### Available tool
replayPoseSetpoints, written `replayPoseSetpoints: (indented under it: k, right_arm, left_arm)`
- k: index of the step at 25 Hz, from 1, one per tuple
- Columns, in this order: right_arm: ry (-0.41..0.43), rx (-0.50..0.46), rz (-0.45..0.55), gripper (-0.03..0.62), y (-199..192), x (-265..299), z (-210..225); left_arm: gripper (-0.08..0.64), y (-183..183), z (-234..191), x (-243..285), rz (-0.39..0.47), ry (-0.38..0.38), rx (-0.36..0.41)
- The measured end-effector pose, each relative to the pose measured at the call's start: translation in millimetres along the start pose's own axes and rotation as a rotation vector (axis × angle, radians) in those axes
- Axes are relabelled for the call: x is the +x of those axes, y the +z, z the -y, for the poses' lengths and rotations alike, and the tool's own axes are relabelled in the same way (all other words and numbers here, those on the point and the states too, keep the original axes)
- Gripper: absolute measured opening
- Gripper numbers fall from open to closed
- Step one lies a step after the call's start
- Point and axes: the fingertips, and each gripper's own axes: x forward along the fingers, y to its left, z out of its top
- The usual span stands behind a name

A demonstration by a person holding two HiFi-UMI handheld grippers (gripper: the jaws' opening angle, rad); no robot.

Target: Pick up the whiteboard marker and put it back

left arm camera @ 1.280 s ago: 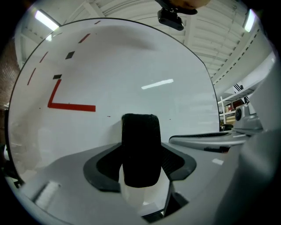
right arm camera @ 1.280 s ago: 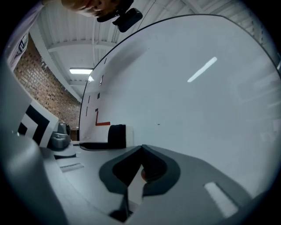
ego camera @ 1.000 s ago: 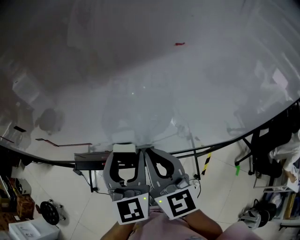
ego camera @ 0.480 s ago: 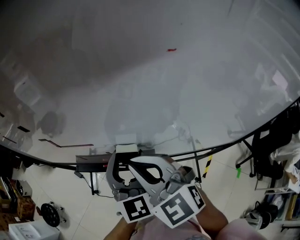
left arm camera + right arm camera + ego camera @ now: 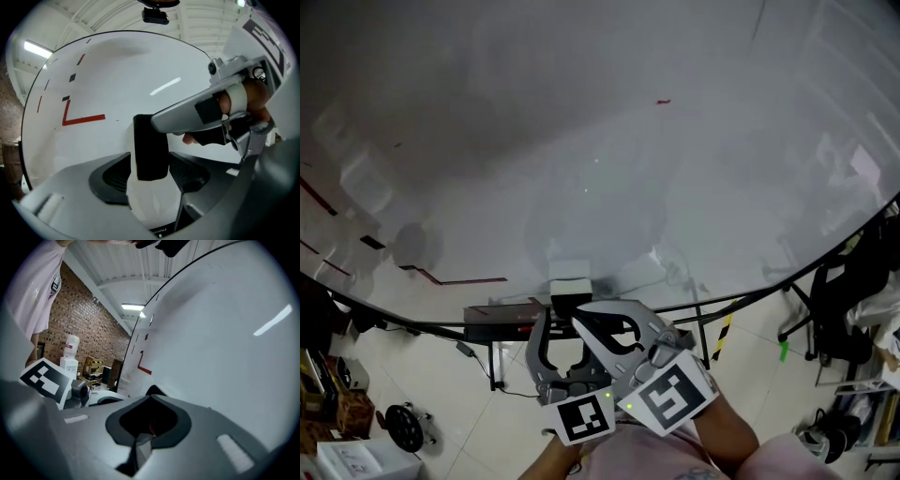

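Left claw (image 5: 558, 309) with eraser (image 5: 570, 281), right claw (image 5: 584, 319)

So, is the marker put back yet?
Done: red lines on the whiteboard. In hand: the left gripper grips a white eraser with black felt; the right gripper has its jaws together, nothing clearly between them. No marker shows anywhere, so I can't tell whether it's back; that may be left.

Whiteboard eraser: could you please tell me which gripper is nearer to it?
Left. The left gripper holds the eraser between its jaws. The right gripper, jaws together, reaches across from the right, its tip close by the eraser's upper end.
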Motion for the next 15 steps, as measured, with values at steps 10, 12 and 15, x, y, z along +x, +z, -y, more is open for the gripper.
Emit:
replayPoseSetpoints:
  k: [10,12,15]
  right_arm:
    - [-0.41,0.079,0.019,0.003,-5.0,-41.3,26.4]
    - [-0.372,0.066,0.001,0.003,-4.9,-40.4,6.4]
    - [-0.399,0.109,0.051,0.003,4.7,-46.9,-12.9]
  left_arm:
    - [0.187,34.6,-23.8,-40.5,0.049,0.01,-0.134]
    - [0.189,48.3,-19.2,-50.3,0.078,-0.011,-0.126]
    - [0.189,60.9,-6.6,-67.3,0.102,-0.058,-0.093]
